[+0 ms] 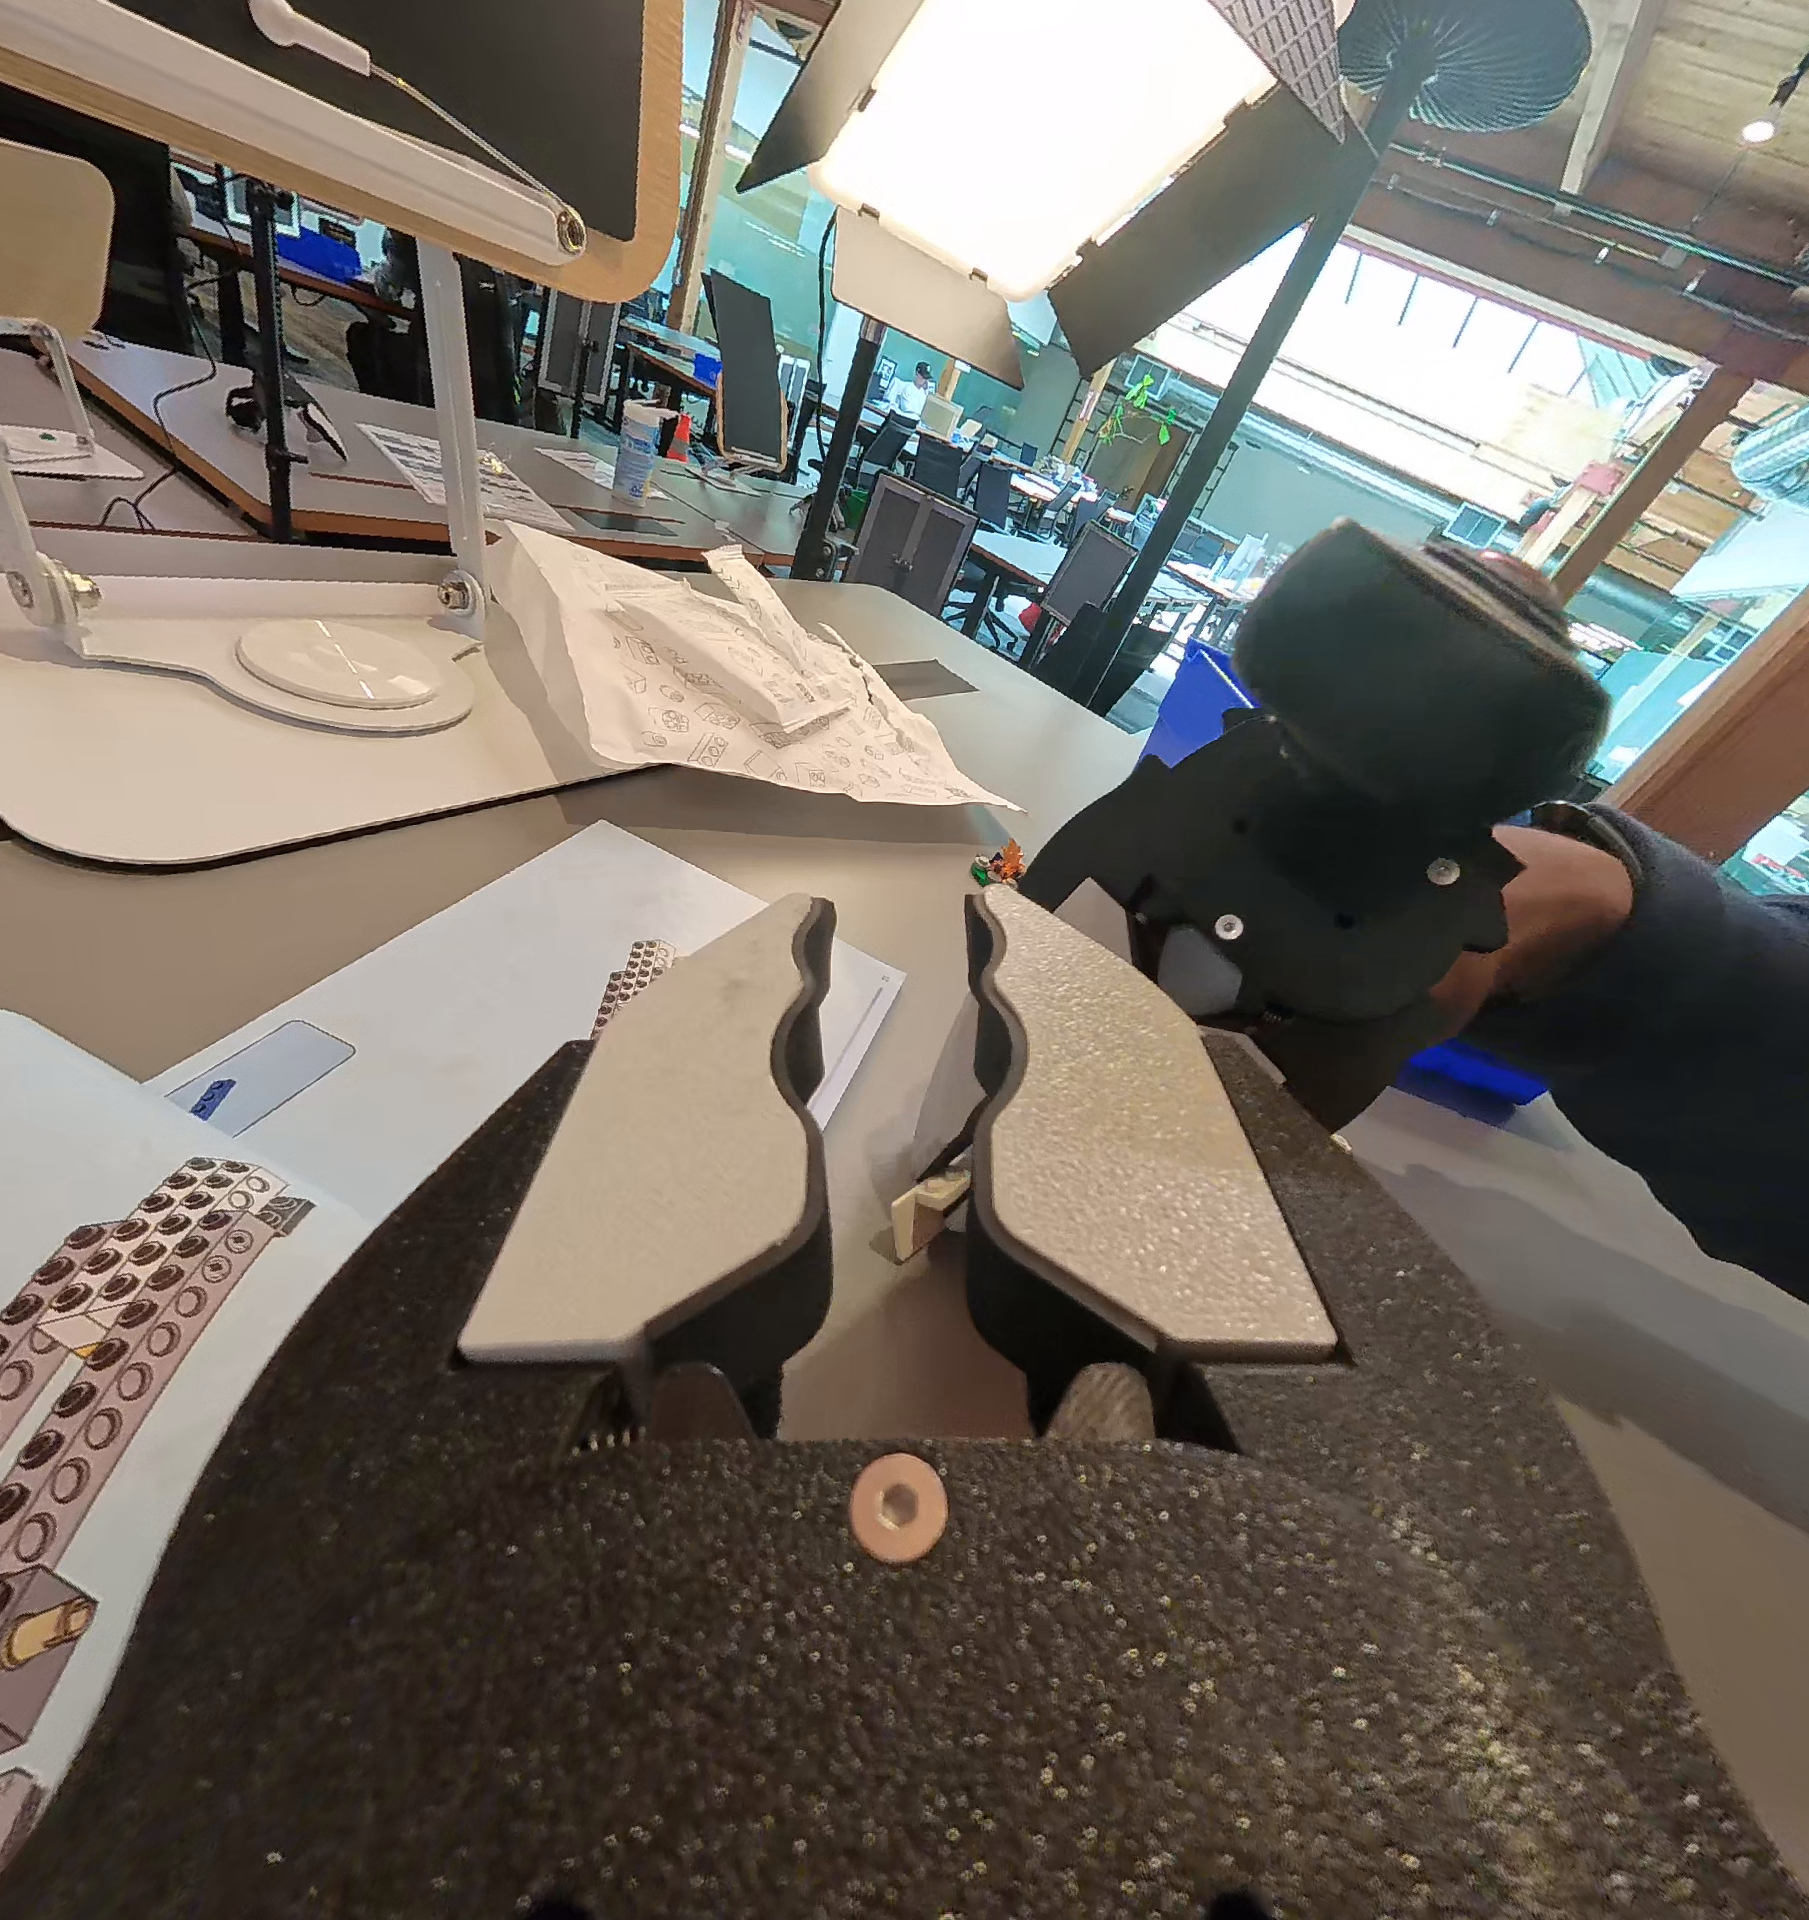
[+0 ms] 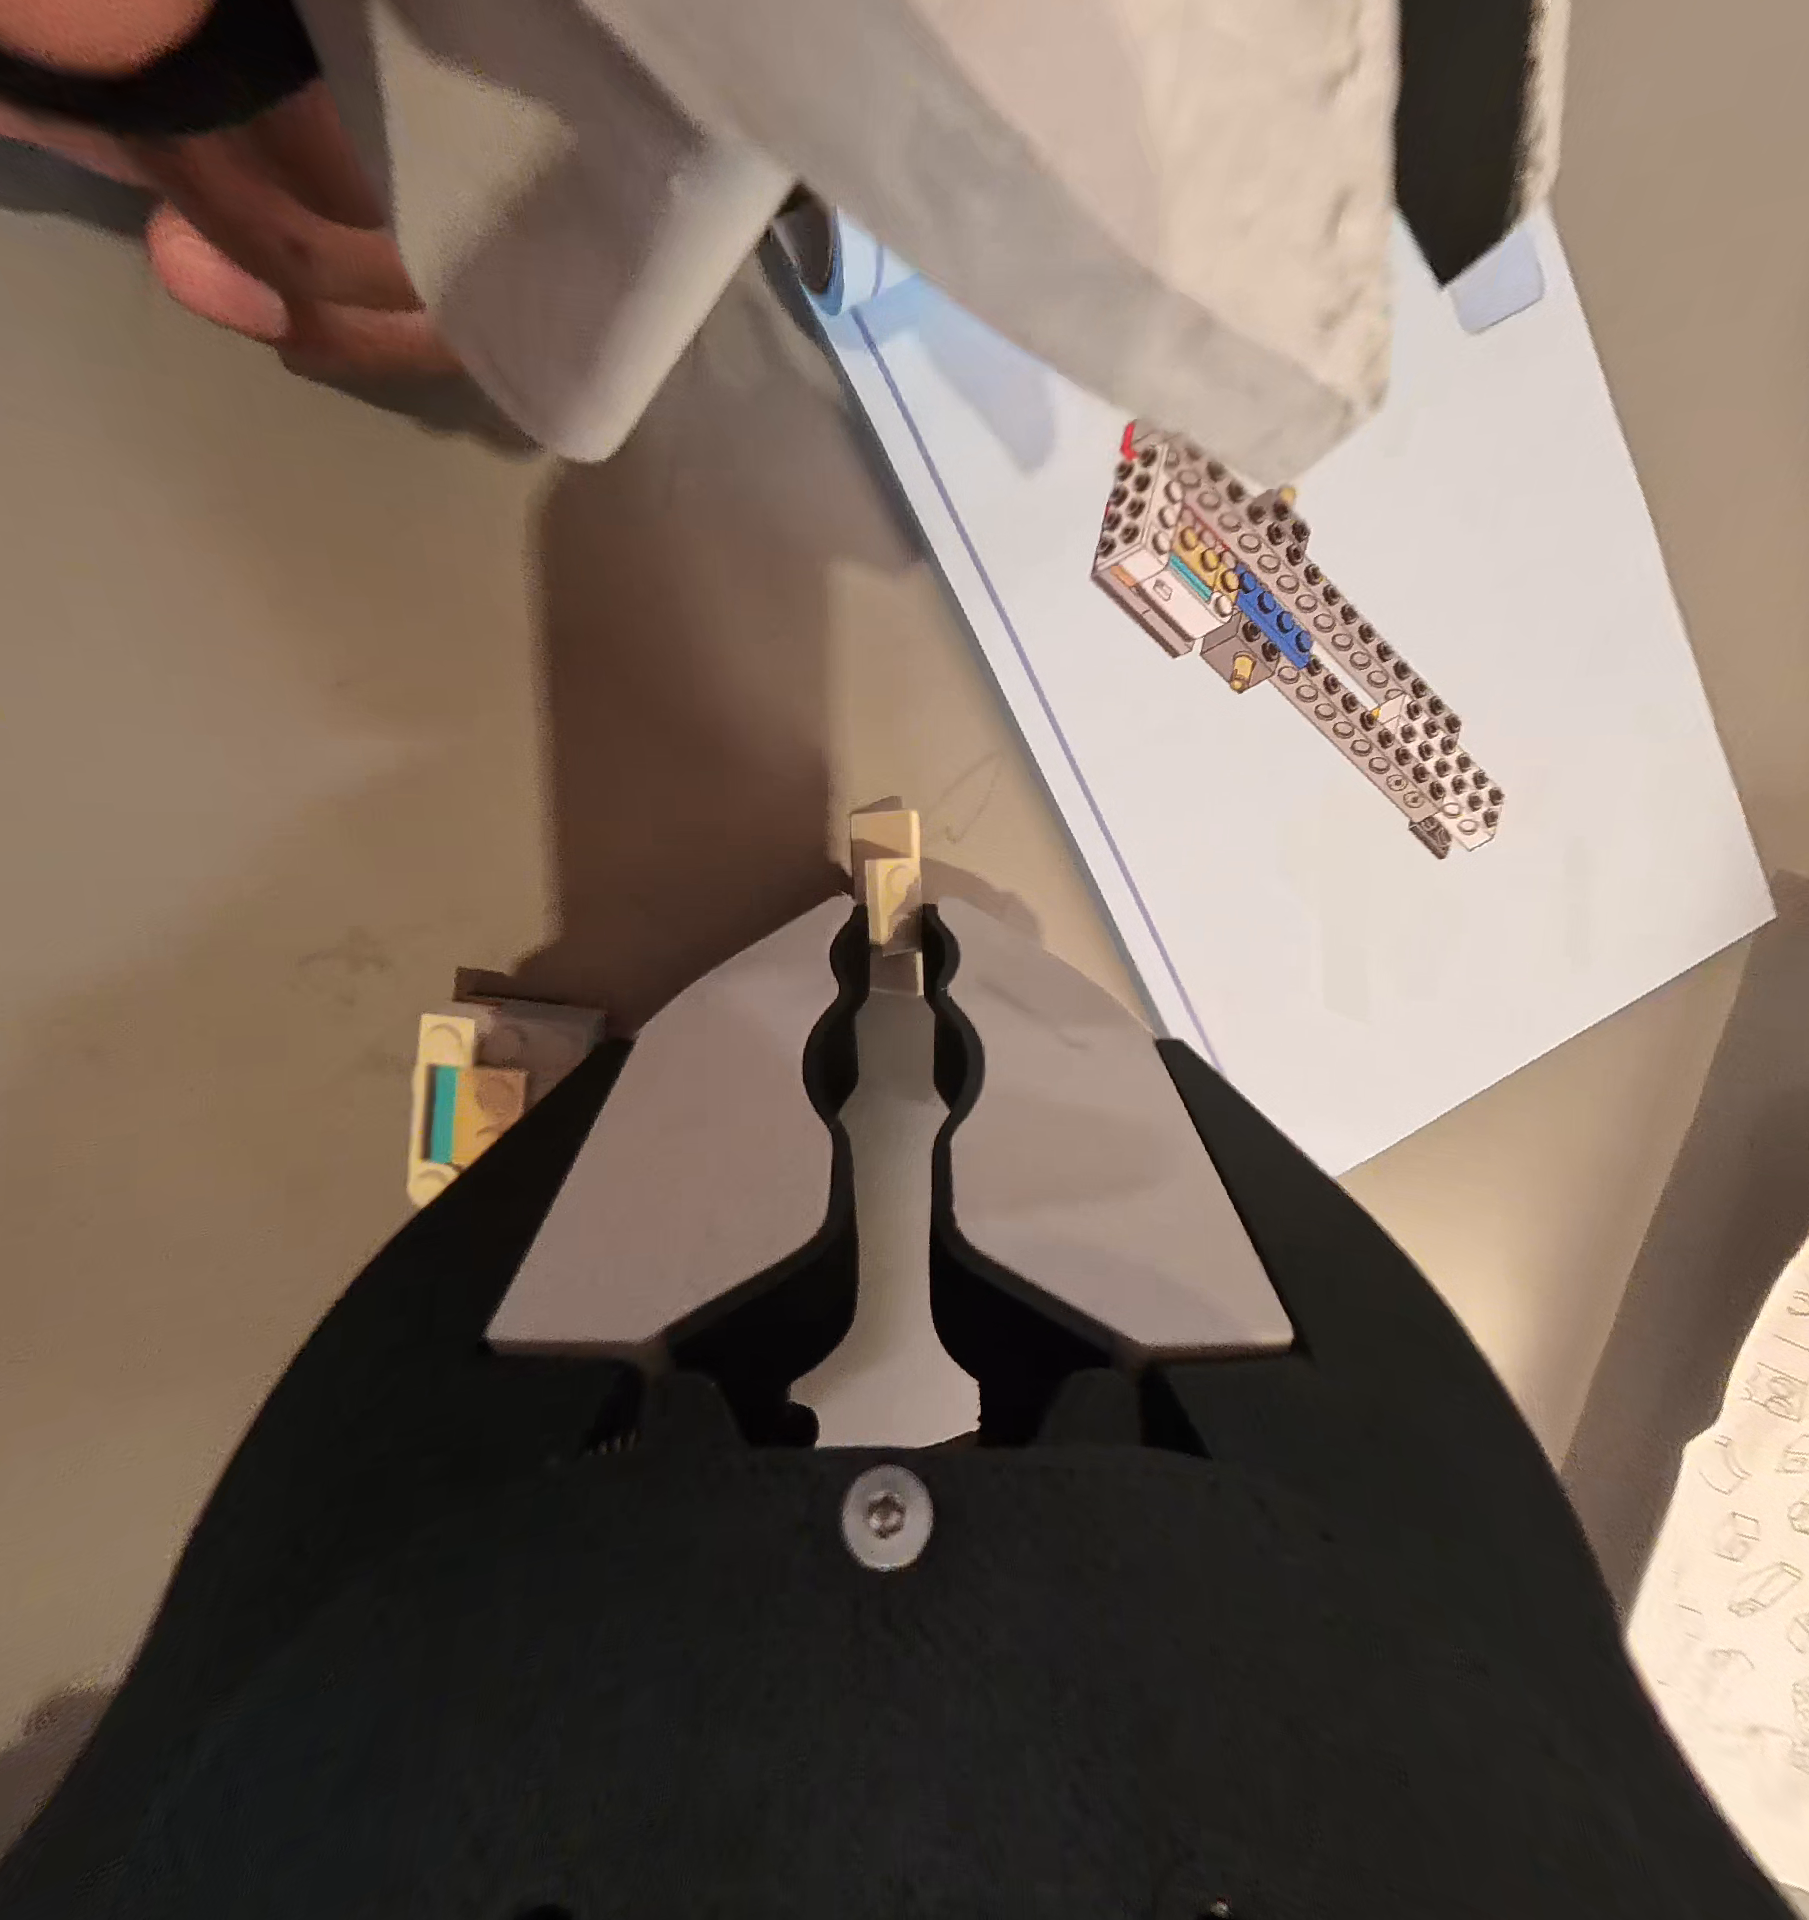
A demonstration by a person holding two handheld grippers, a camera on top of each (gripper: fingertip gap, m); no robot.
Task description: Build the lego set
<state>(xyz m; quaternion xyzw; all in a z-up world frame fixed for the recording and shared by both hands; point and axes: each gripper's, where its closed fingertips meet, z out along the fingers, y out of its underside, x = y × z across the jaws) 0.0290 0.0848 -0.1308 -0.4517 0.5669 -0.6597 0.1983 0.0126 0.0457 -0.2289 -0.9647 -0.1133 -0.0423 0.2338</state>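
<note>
Pinching a small tan studded brick, right claw; left claw narrowly parted.

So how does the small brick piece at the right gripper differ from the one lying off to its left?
The tan piece is narrow, single-coloured and pinched between the right gripper fingertips. The other brick cluster is wider, carries a teal strip, and lies free on the table. Both are small tan builds.

Grey table, open instruction booklet, crumpled printed paper bag, white stand base, lit studio light panel, blue bin, small brick assembly with teal stripe, office desks behind.
</note>
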